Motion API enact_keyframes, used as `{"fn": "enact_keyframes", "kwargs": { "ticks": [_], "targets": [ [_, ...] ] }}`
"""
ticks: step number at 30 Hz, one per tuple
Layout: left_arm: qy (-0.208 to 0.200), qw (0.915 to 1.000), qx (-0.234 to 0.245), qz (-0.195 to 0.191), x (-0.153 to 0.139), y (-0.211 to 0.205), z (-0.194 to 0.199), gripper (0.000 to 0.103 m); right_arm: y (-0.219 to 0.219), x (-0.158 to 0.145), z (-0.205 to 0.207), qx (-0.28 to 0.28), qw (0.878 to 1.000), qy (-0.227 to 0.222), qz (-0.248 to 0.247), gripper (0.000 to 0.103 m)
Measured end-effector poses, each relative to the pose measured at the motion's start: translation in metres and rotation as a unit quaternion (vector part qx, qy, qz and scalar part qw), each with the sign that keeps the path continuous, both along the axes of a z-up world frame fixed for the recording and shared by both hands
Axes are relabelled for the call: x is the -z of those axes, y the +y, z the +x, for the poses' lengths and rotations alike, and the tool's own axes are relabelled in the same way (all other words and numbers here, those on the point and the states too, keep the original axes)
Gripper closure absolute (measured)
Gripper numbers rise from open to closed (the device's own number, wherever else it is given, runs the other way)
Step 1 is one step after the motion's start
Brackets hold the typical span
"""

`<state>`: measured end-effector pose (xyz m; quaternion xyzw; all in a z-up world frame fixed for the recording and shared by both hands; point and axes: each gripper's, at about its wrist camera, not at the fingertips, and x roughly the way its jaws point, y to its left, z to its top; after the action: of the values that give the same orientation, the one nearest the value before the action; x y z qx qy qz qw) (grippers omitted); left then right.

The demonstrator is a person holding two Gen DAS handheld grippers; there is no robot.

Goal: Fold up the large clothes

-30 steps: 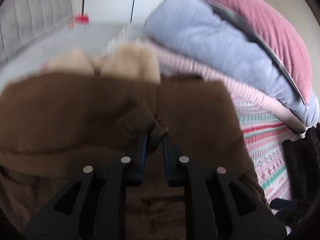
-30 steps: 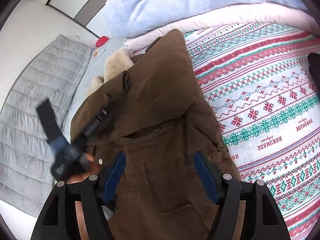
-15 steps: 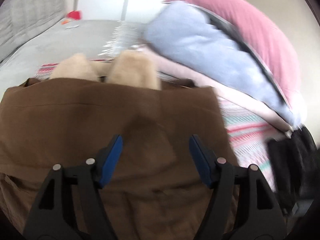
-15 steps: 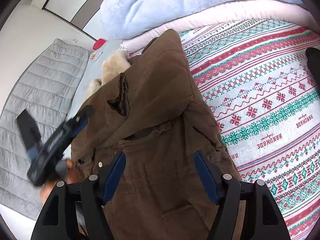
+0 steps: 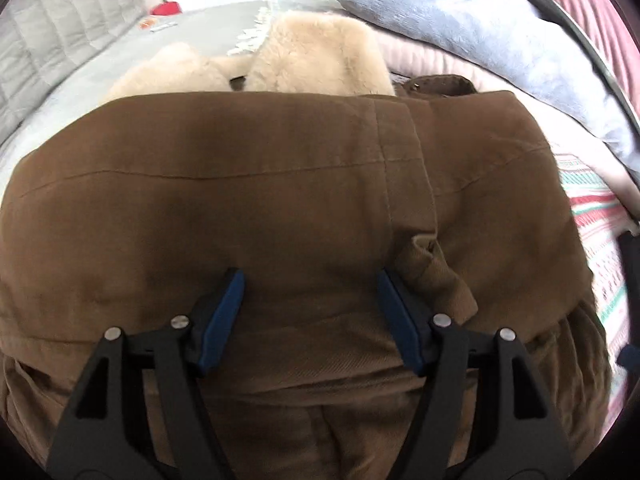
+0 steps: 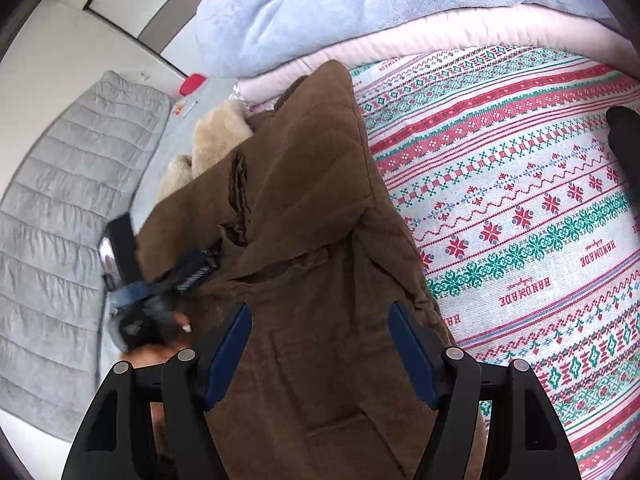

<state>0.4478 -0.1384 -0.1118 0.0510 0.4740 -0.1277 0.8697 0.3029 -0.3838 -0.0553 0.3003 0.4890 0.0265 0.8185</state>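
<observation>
A large brown coat (image 5: 280, 184) with a cream fur collar (image 5: 316, 56) lies on a patterned blanket (image 6: 520, 208); its sleeves are folded in over the body. My left gripper (image 5: 310, 316) is open and empty, low over the coat's folded part. My right gripper (image 6: 320, 344) is open and empty above the coat's (image 6: 304, 208) lower body. The left gripper also shows in the right wrist view (image 6: 176, 276), at the coat's left edge, blurred.
A stack of blue (image 6: 360, 4) and pink (image 6: 440, 32) bedding lies beyond the coat. A grey quilted mat (image 6: 52, 220) runs along the left. A small red object (image 6: 191, 83) sits on the grey surface behind. A dark item (image 6: 624, 140) lies at the blanket's right edge.
My left gripper let go of the brown fabric it pinched and opened. It has since moved in over the coat. The right gripper stayed open and still.
</observation>
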Motion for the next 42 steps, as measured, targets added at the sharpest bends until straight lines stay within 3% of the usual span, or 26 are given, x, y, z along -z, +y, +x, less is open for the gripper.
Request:
{"fn": "enact_keyframes", "kwargs": {
  "ticks": [3,7,15,17,20,24,29,32,33,34,37,42],
  "targets": [
    [0.025,0.9994,-0.001,-0.022,-0.020,0.019,-0.012,0.034,0.001,0.005,0.002,-0.001,1.000,0.011,-0.018,0.031],
    [0.019,0.9959,-0.026,-0.085,-0.055,0.085,-0.066,0.034,0.001,0.005,0.000,0.000,1.000,0.009,-0.028,0.031],
    [0.020,0.9887,-0.131,-0.070,-0.090,0.230,-0.169,0.033,0.020,0.001,-0.006,-0.027,0.996,-0.006,-0.085,0.031],
    [0.006,0.9867,-0.152,-0.057,-0.095,0.257,-0.193,0.028,0.018,-0.001,-0.015,-0.015,0.996,-0.005,-0.082,0.031],
    [0.003,0.9818,-0.181,-0.059,-0.084,0.297,-0.232,0.025,0.020,-0.006,-0.035,-0.020,0.997,-0.014,-0.073,0.031],
    [0.025,0.9754,-0.196,-0.098,-0.053,0.328,-0.272,0.025,0.021,-0.011,-0.064,-0.033,0.996,-0.015,-0.078,0.031],
    [0.031,0.9701,-0.212,-0.114,-0.023,0.350,-0.309,0.025,0.001,-0.007,-0.123,-0.029,0.999,-0.024,-0.025,0.031],
    [0.028,0.9689,-0.213,-0.123,-0.011,0.354,-0.327,0.025,-0.015,0.007,-0.171,-0.013,0.999,-0.020,-0.023,0.032],
    [0.025,0.9685,-0.212,-0.129,-0.009,0.357,-0.334,0.026,-0.020,0.013,-0.187,-0.004,0.999,-0.015,-0.029,0.034],
    [0.022,0.9682,-0.210,-0.134,-0.008,0.357,-0.338,0.029,-0.026,0.017,-0.204,0.011,0.999,-0.016,-0.030,0.044],
    [0.018,0.9676,-0.206,-0.145,-0.003,0.354,-0.347,0.042,-0.043,0.034,-0.245,0.036,0.999,-0.013,0.008,0.062],
    [0.013,0.9609,-0.223,-0.164,0.002,0.359,-0.357,0.046,-0.057,0.059,-0.294,0.058,0.996,-0.010,0.070,0.065]
  ]
}}
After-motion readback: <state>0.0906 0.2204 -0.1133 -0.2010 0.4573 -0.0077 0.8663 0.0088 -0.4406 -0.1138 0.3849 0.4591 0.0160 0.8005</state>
